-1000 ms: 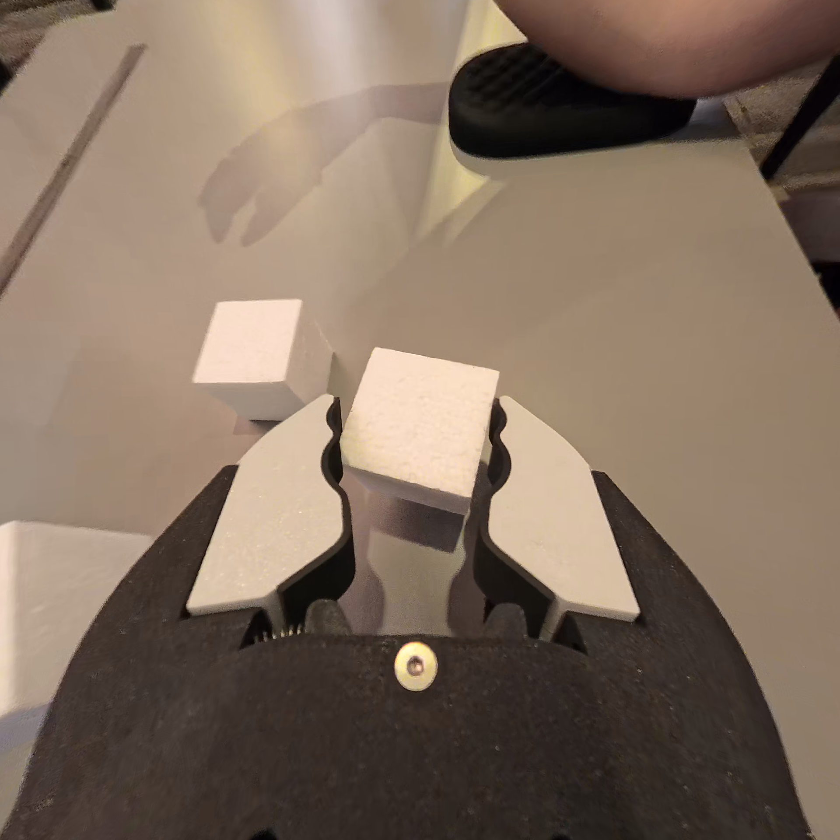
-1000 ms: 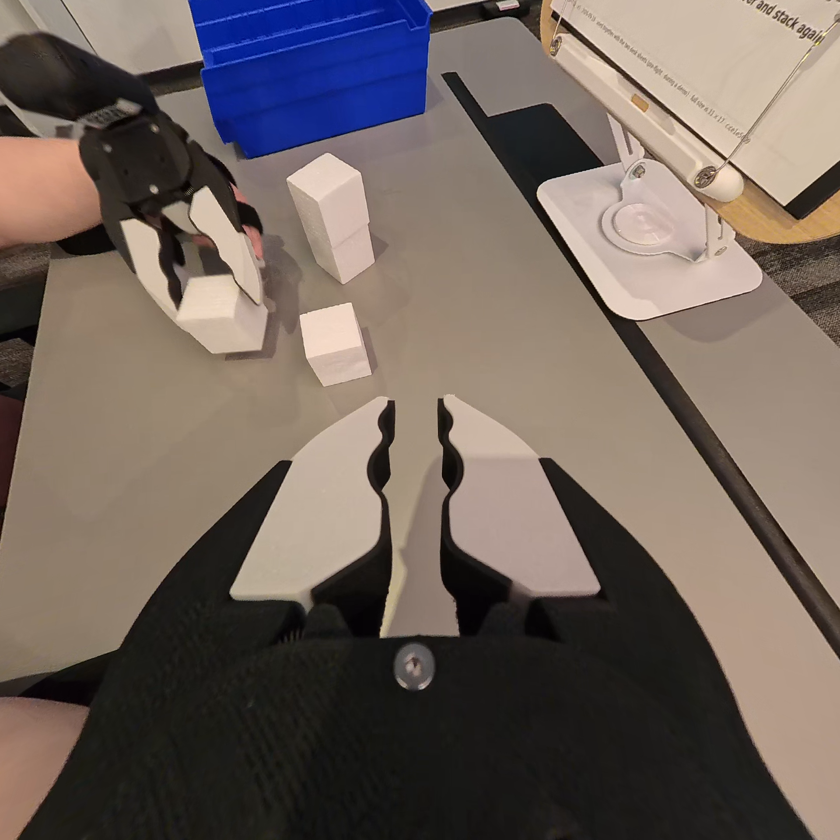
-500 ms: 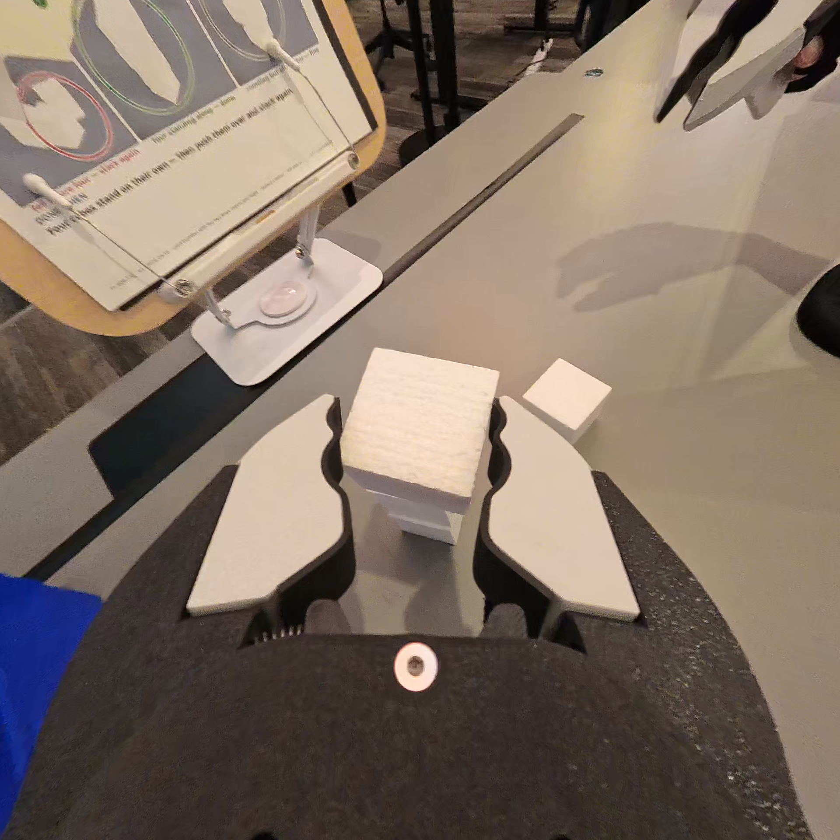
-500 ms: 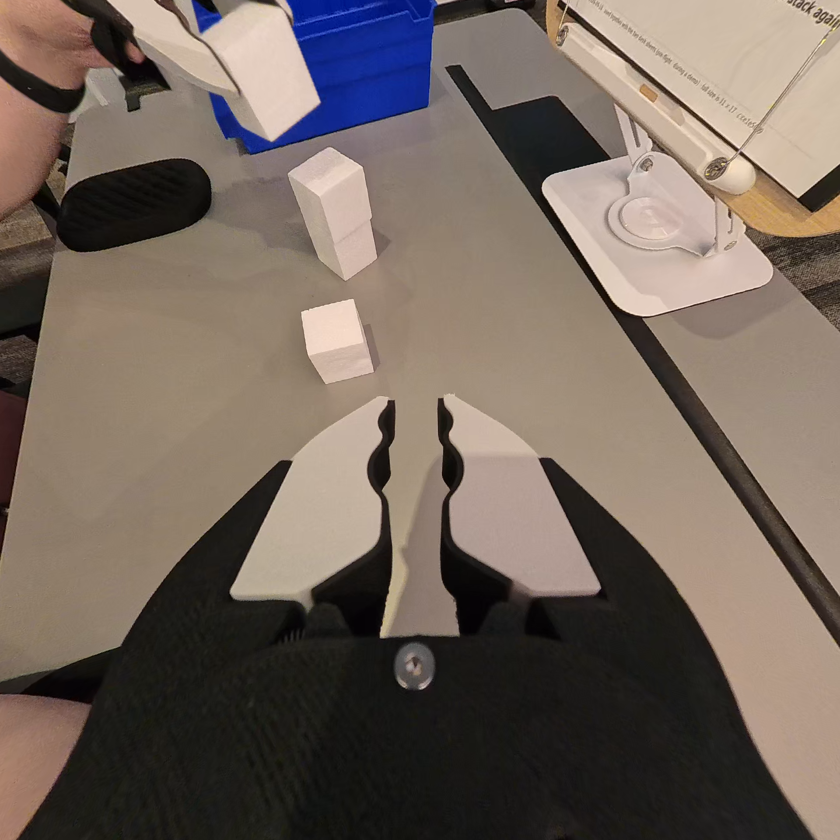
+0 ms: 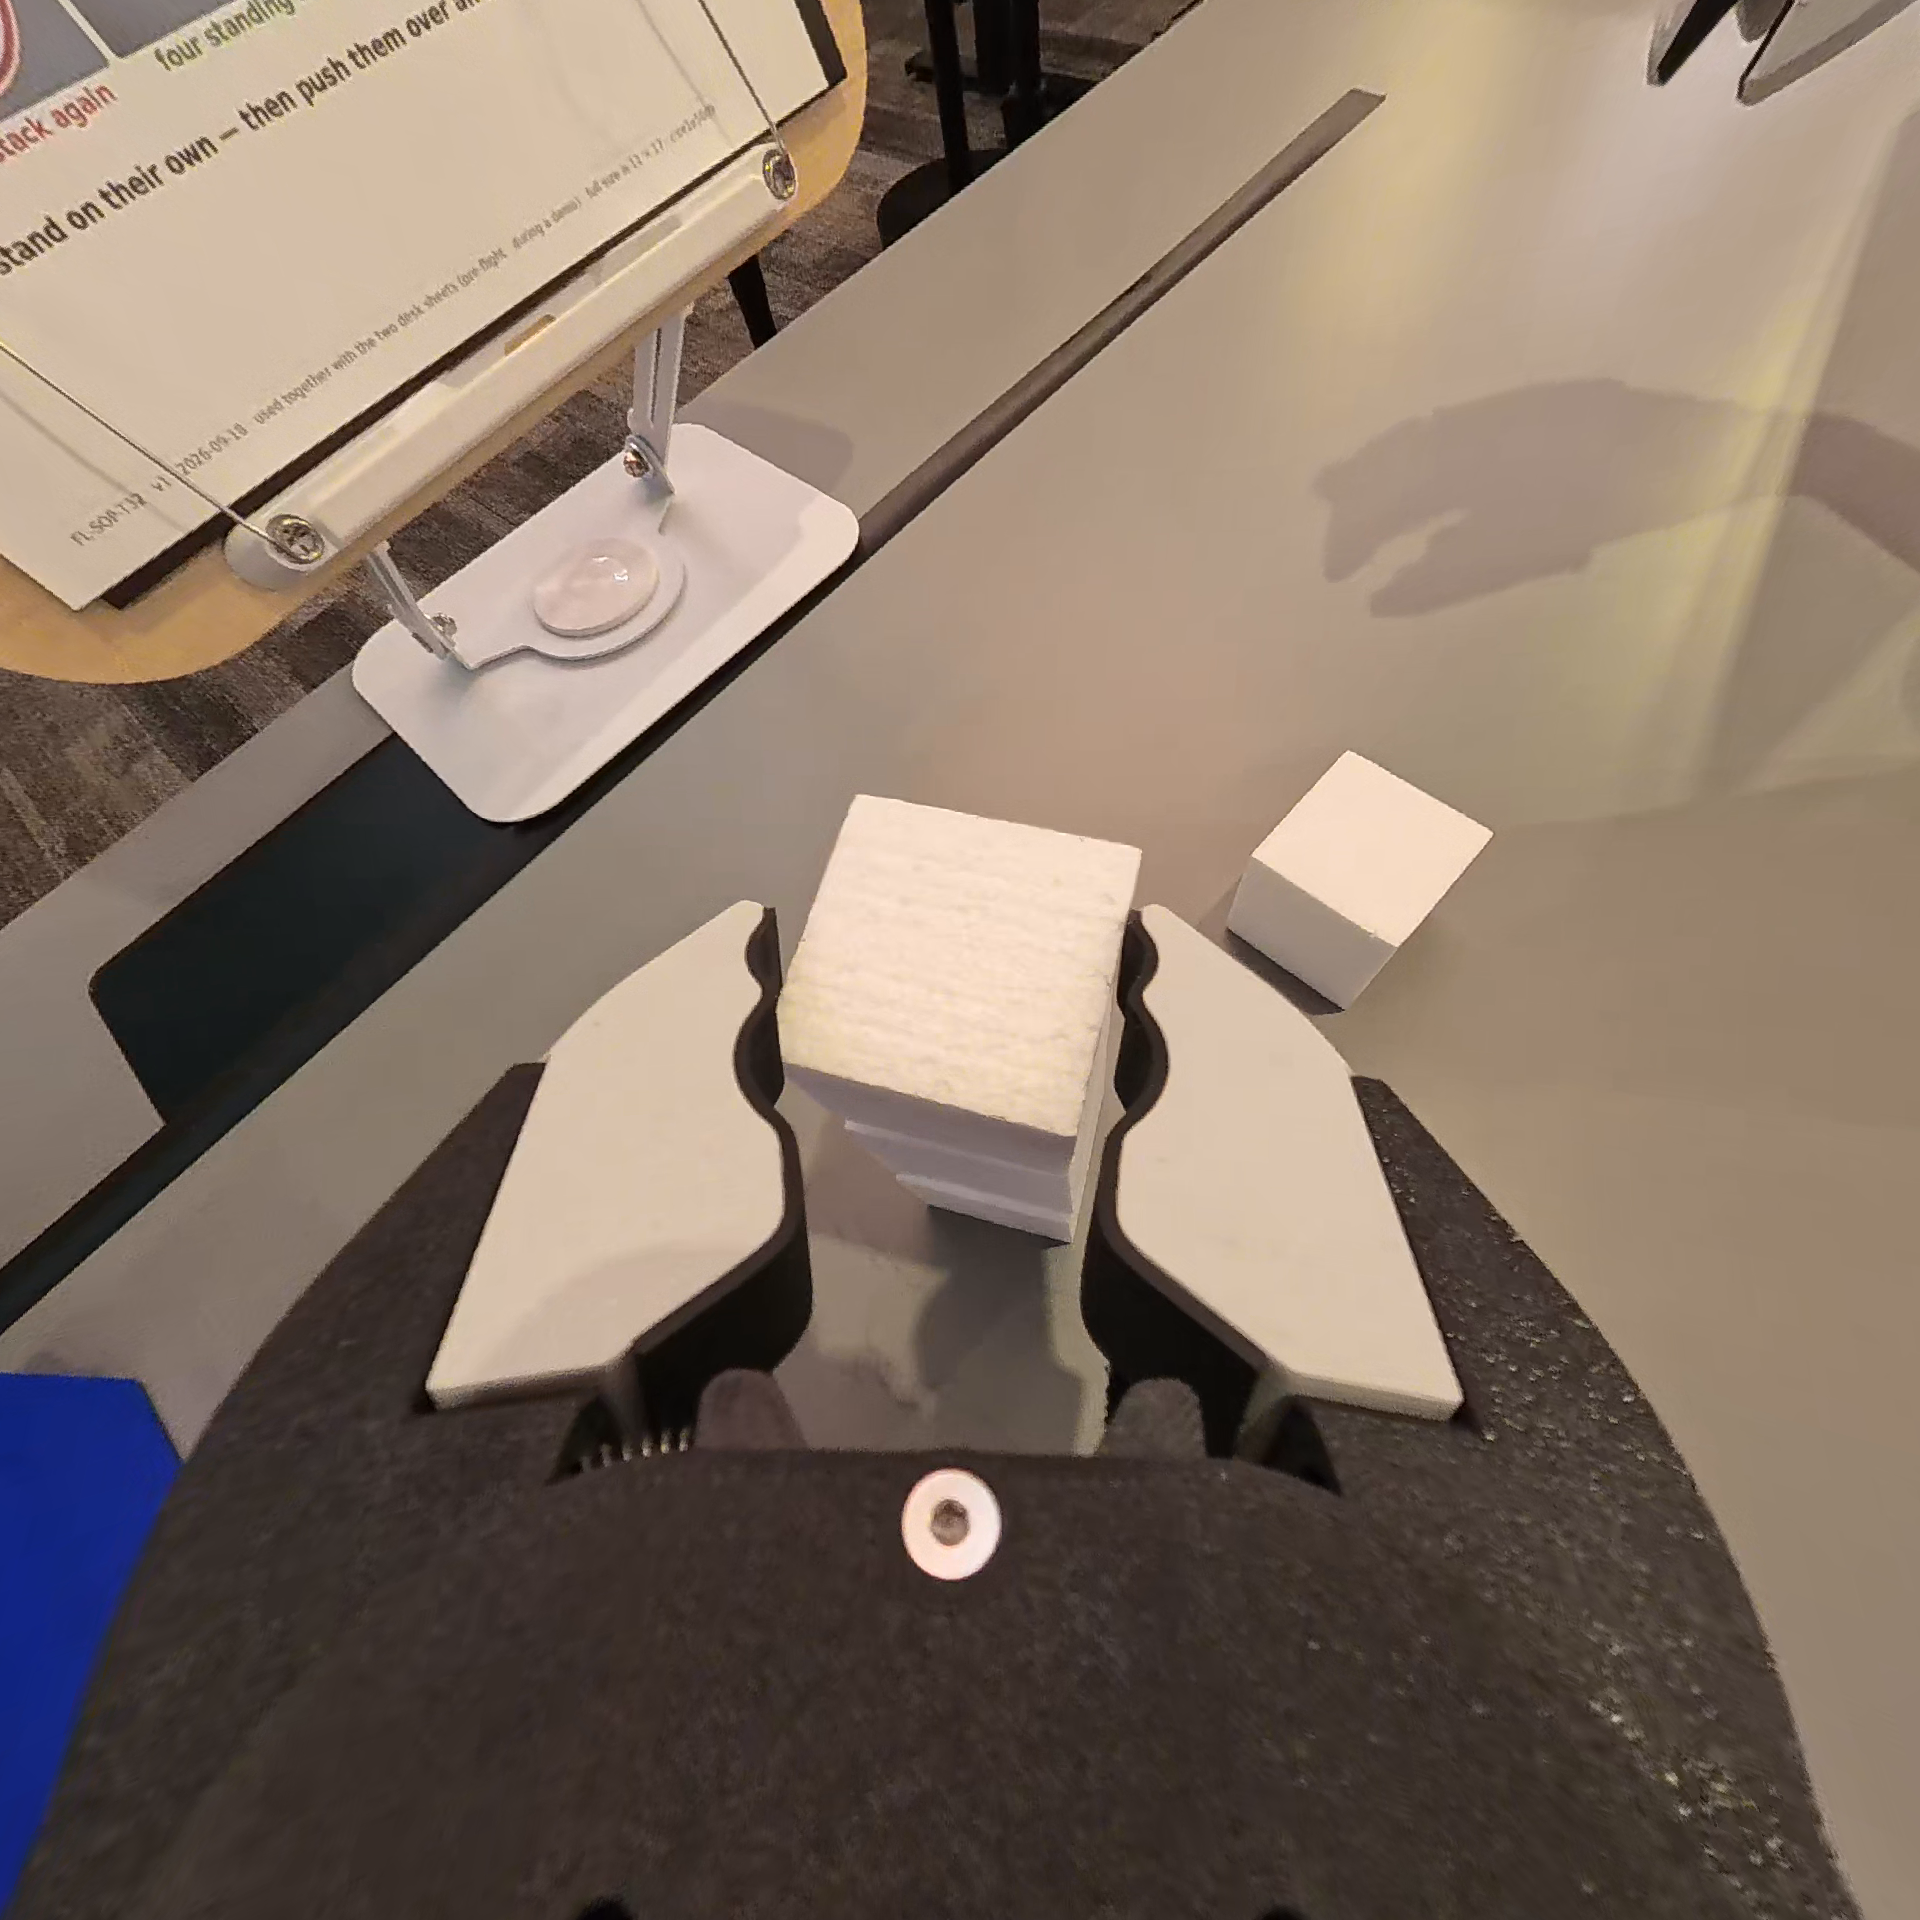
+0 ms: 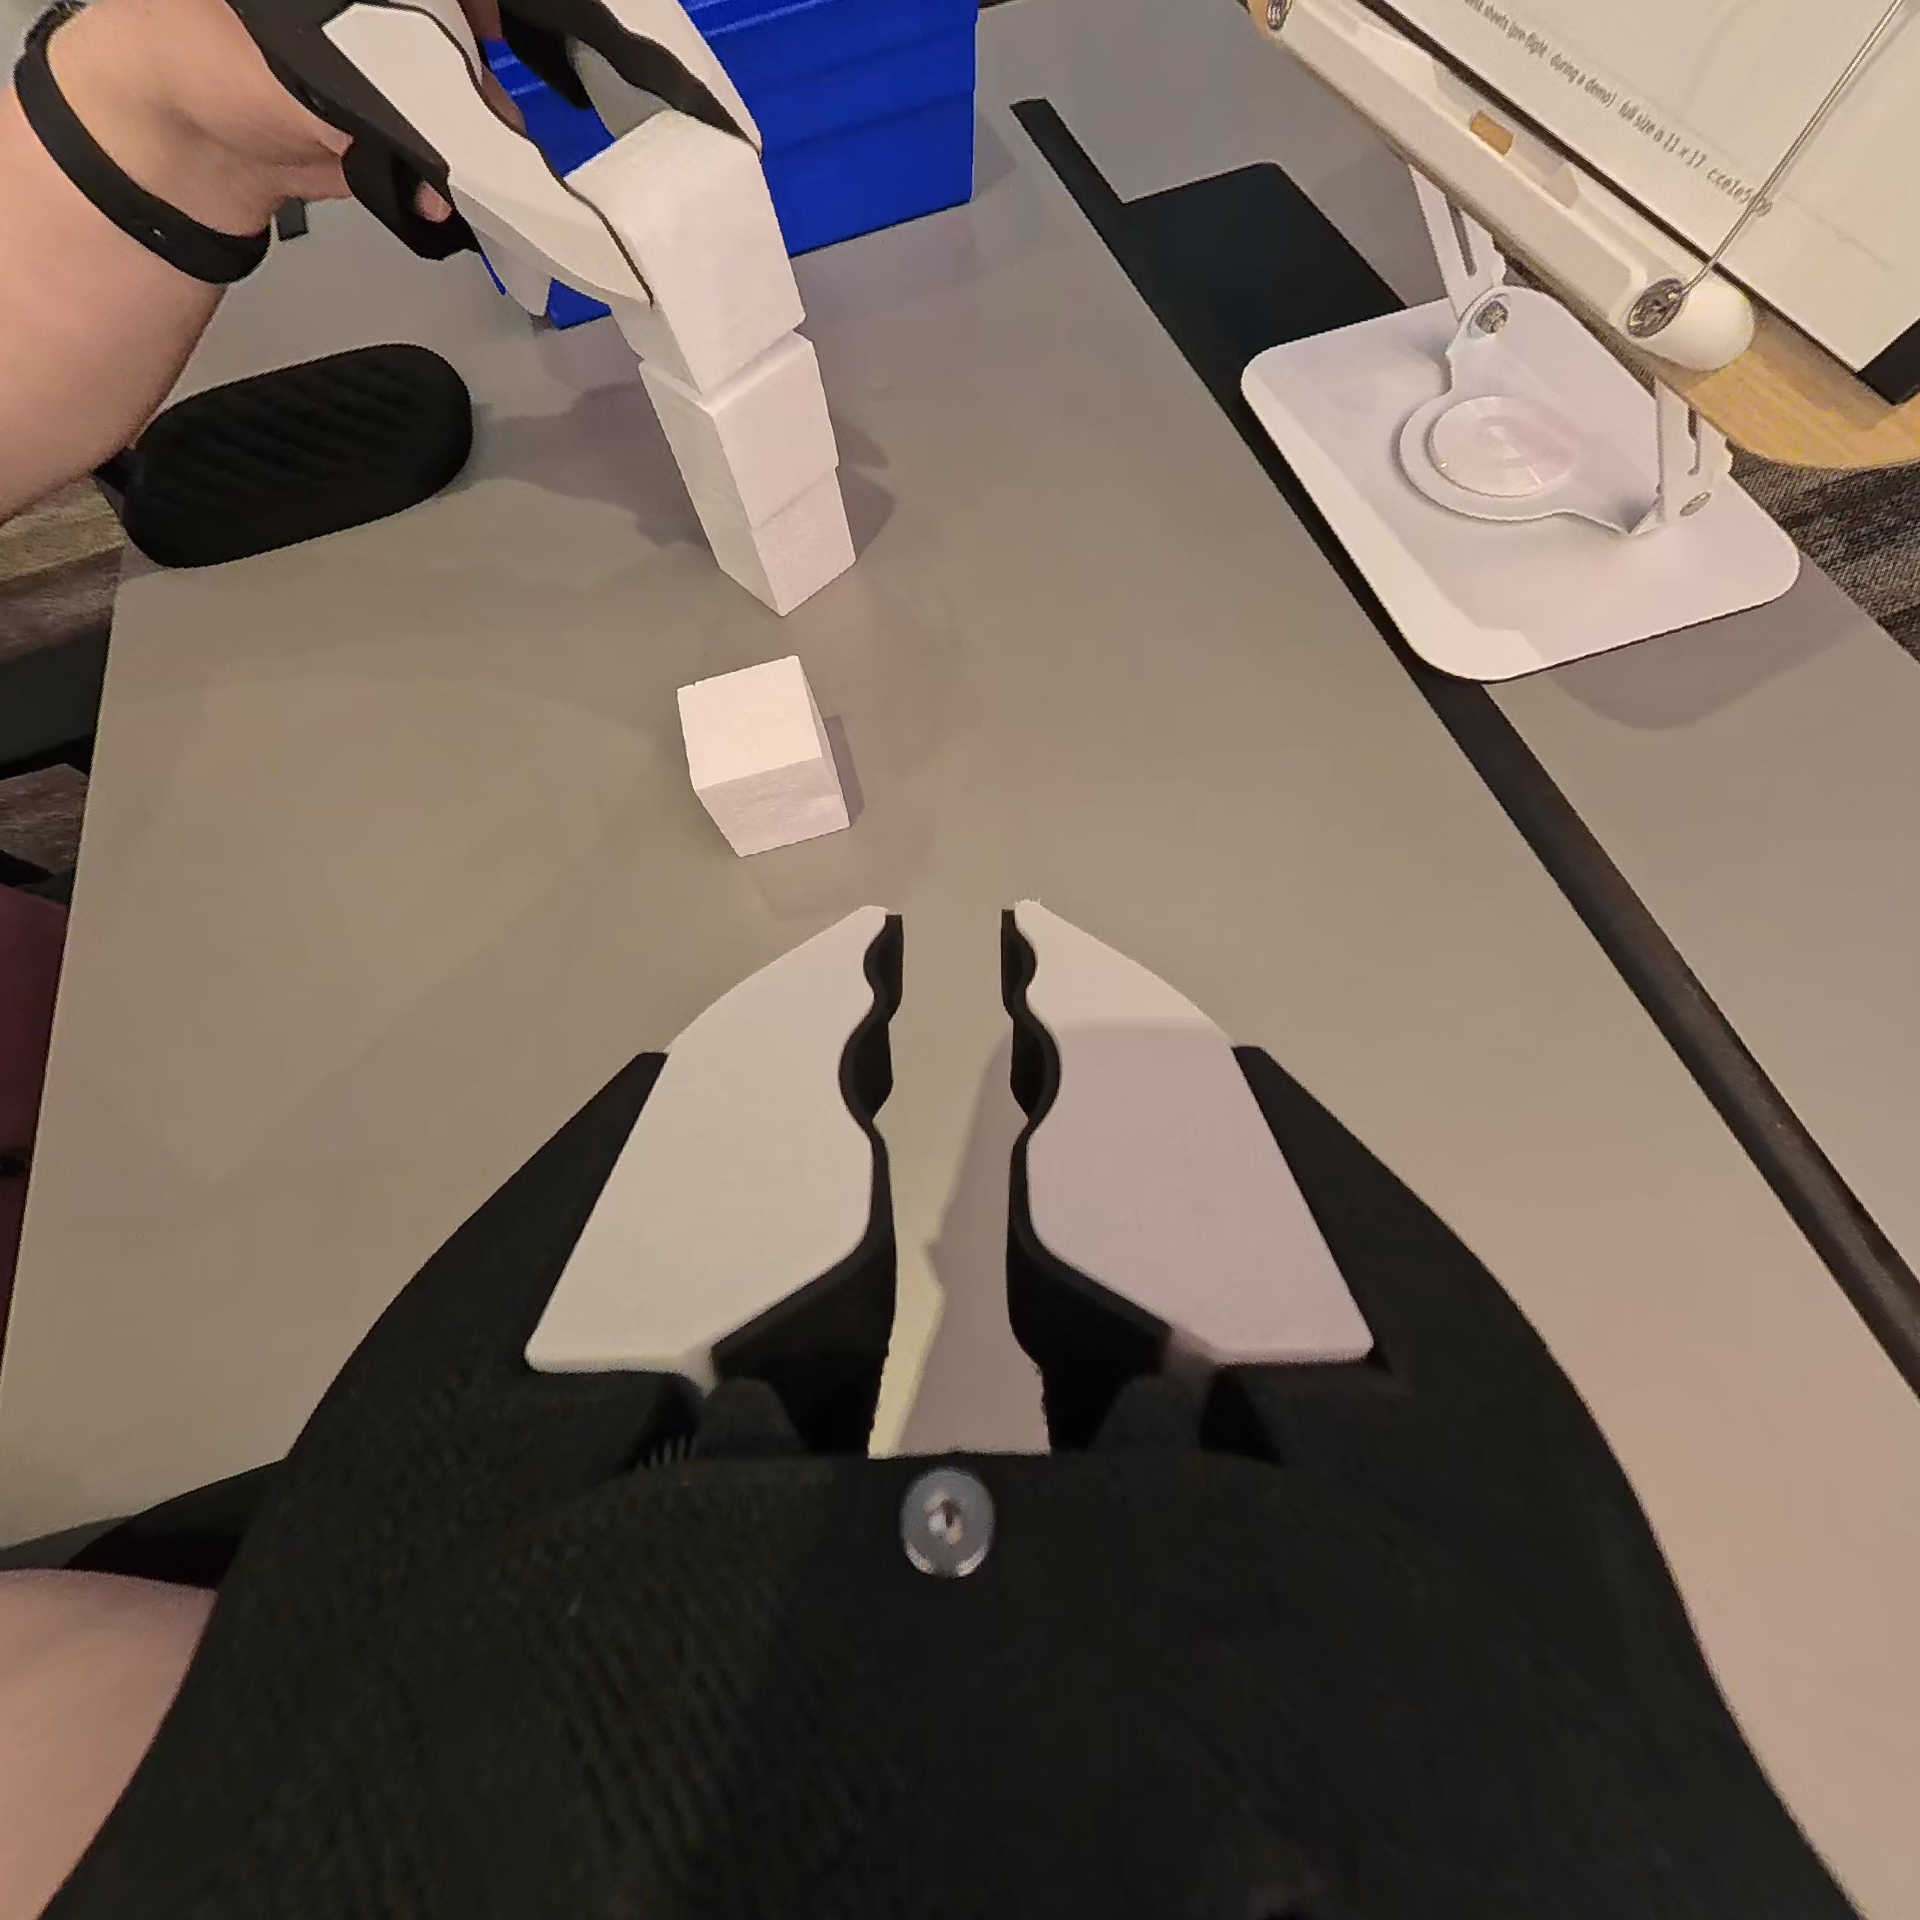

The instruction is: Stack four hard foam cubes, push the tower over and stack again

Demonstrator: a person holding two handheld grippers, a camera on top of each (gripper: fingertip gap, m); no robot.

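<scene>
My left gripper (image 5: 951,920) is shut on a white foam cube (image 5: 956,956) and holds it on top of a stack of two white cubes (image 5: 987,1184). In the right wrist view the held cube (image 6: 696,229) meets the top of the two-cube stack (image 6: 769,468), and the column leans a little. A fourth white cube (image 6: 758,753) lies loose on the grey table (image 6: 416,831), nearer my right gripper; it also shows in the left wrist view (image 5: 1351,883). My right gripper (image 6: 951,914) is empty with a narrow gap between its fingers, a short way in front of the loose cube.
A blue bin (image 6: 862,114) stands behind the stack. A black oval pad (image 6: 301,447) lies at the left. A white stand base (image 6: 1517,488) with an instruction board sits at the right, beyond a dark seam in the table (image 6: 1558,831). The grippers' ends are close to 25 cm from one another. Both grippers' tips are roughly 35 cm from the white stand base (image 6: 1517,488). The left camera catches it too, in the left wrist view (image 5: 649,556).
My left gripper has lifted its cube off the table, carried it over and lowered it onto the two-cube stack. My right gripper has stayed in place.
</scene>
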